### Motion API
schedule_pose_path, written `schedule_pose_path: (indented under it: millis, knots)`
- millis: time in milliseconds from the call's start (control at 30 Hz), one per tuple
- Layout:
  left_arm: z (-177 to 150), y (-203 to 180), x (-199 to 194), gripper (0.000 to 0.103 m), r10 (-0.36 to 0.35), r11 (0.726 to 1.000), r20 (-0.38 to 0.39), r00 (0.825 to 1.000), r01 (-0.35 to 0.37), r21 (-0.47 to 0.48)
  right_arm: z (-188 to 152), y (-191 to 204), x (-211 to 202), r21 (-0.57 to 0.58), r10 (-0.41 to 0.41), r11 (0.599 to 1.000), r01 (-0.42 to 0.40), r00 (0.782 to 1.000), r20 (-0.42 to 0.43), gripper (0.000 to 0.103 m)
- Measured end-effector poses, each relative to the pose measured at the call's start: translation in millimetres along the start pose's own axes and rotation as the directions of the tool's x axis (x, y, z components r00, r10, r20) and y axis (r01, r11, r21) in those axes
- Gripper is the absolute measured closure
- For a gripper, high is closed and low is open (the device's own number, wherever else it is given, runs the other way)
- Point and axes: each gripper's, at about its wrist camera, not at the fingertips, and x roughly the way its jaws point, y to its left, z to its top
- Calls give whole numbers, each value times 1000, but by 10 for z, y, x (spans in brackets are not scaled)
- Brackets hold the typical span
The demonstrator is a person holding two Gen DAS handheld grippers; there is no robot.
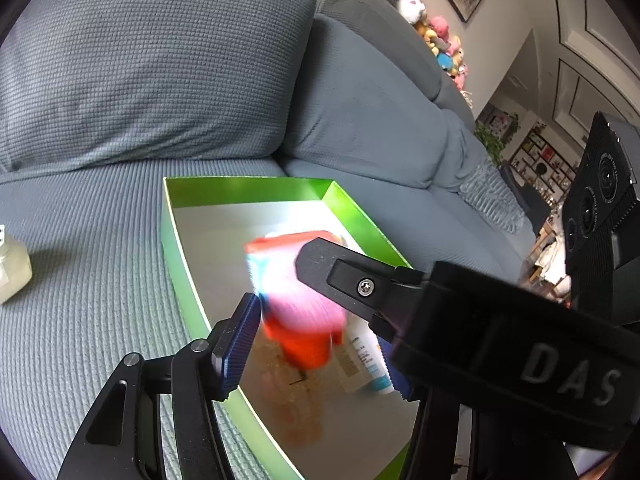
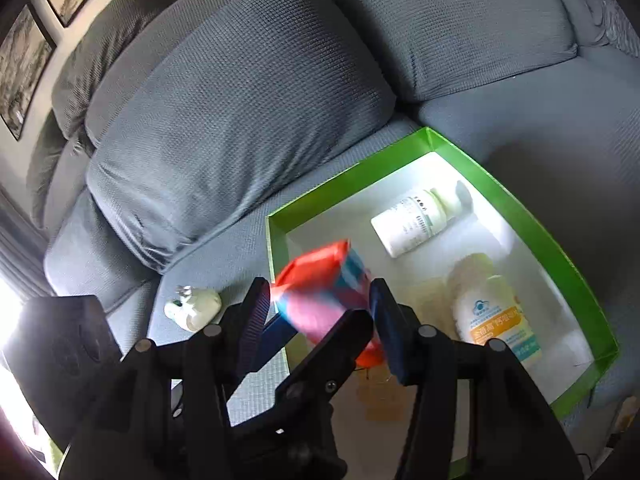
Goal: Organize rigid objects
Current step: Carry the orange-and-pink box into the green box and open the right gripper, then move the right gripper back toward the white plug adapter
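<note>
A green box (image 1: pixel 180 248) with a pale floor lies on the grey sofa seat; it also shows in the right wrist view (image 2: pixel 516 208). A red, pink and blue carton (image 1: pixel 296 300) is blurred above the box, between gripper fingers; it also shows in the right wrist view (image 2: pixel 324 296). My right gripper (image 2: pixel 320 304) has its pads on both sides of the carton. My left gripper (image 1: pixel 280 284) is beside the same carton, with one blue pad (image 1: pixel 240 344) near it; whether it grips is unclear. Two white bottles (image 2: pixel 416 220) (image 2: pixel 492 312) lie in the box.
A small pale bottle (image 2: pixel 194 310) lies on the seat left of the box, also at the left edge of the left wrist view (image 1: pixel 12 268). Grey back cushions (image 2: pixel 240 120) stand behind. Plush toys (image 1: pixel 436 32) sit at the sofa's far end.
</note>
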Motion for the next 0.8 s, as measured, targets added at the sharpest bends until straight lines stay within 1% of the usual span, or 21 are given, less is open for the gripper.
schedule_pose_path:
  millis: [100, 167, 233, 267, 333, 433, 567, 700, 800]
  knots:
    - [-9, -26, 9, 45, 15, 1000, -9, 1000, -14, 14, -7, 18, 19, -23, -85, 996, 85, 996, 8, 49]
    - [-9, -35, -11, 45, 12, 1000, -9, 1000, -12, 21, -3, 11, 22, -28, -138, 990, 139, 990, 20, 44]
    - [-3, -35, -40, 45, 15, 1000, -6, 1000, -15, 25, 4, -5, 15, -24, -157, 987, 158, 987, 27, 41]
    - [-1, -31, -51, 45, 18, 1000, -5, 1000, -17, 25, 10, -15, 6, -21, -160, 987, 160, 987, 32, 40]
    - [4, -6, -84, 41, 28, 999, -3, 1000, -28, 22, 13, -16, -10, -22, -161, 986, 162, 986, 36, 40]
    - [7, 35, -145, 36, 42, 999, 6, 999, -42, 17, 16, -3, -36, -25, -160, 987, 161, 986, 44, 37]
    - [-9, 98, -237, 35, 54, 998, 11, 999, -54, 10, 11, 44, -38, -33, -166, 985, 167, 985, 46, 32]
    - [6, 161, -354, 34, 72, 997, 28, 997, -72, 6, 6, 117, -17, -49, -171, 984, 174, 984, 46, 29]
    - [5, 245, -425, 29, 95, 995, 33, 995, -96, -1, 1, 133, -25, -42, -165, 985, 167, 985, 54, 26]
